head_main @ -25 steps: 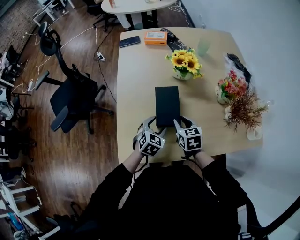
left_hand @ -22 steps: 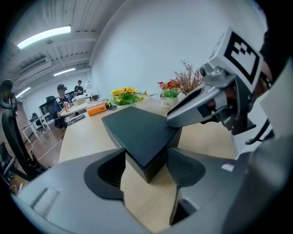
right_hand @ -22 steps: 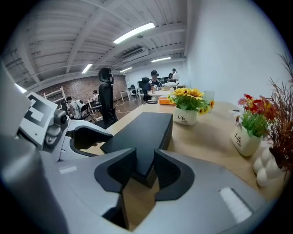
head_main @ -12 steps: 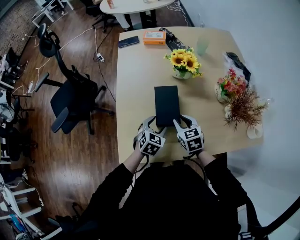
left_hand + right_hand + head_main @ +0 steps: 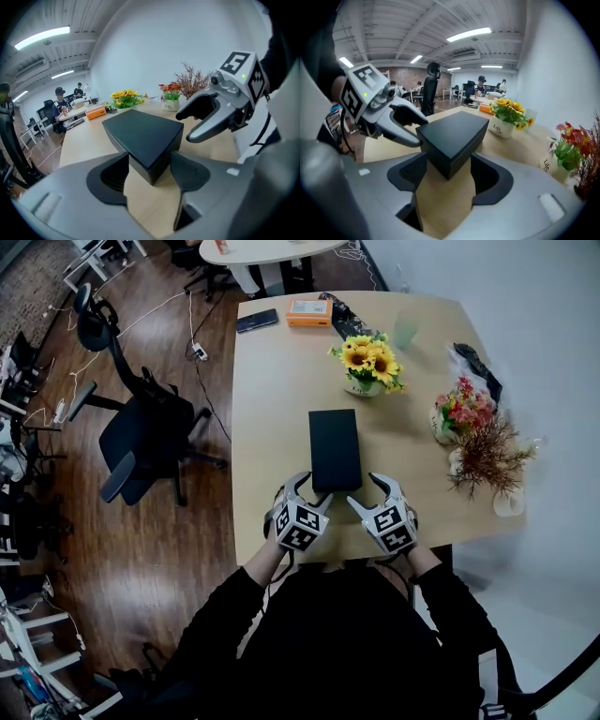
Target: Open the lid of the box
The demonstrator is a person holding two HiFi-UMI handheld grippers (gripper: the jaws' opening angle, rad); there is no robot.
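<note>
A flat black box (image 5: pixel 335 448) with its lid closed lies in the middle of the wooden table (image 5: pixel 272 409). My left gripper (image 5: pixel 314 488) straddles the box's near left corner. In the left gripper view that corner of the box (image 5: pixel 140 133) sits between the spread jaws of the left gripper (image 5: pixel 149 166), by the pad tips, and I see no squeeze. My right gripper (image 5: pixel 366 491) stands just off the near right corner, its jaws opening. In the right gripper view the box (image 5: pixel 452 133) pokes its corner into the gap of the right gripper (image 5: pixel 449 171), untouched.
Beyond the box stands a sunflower pot (image 5: pixel 367 367). A red flower pot (image 5: pixel 459 418), a dry twig plant (image 5: pixel 487 460) and a white cup (image 5: pixel 508 505) line the right side. An orange box (image 5: pixel 310 313) and a phone (image 5: pixel 259 322) lie at the far end. An office chair (image 5: pixel 145 432) stands left.
My right gripper has drawn back from the box's near right corner, toward me and to the right, and its jaws have spread wide. The left gripper and the box have stayed put.
</note>
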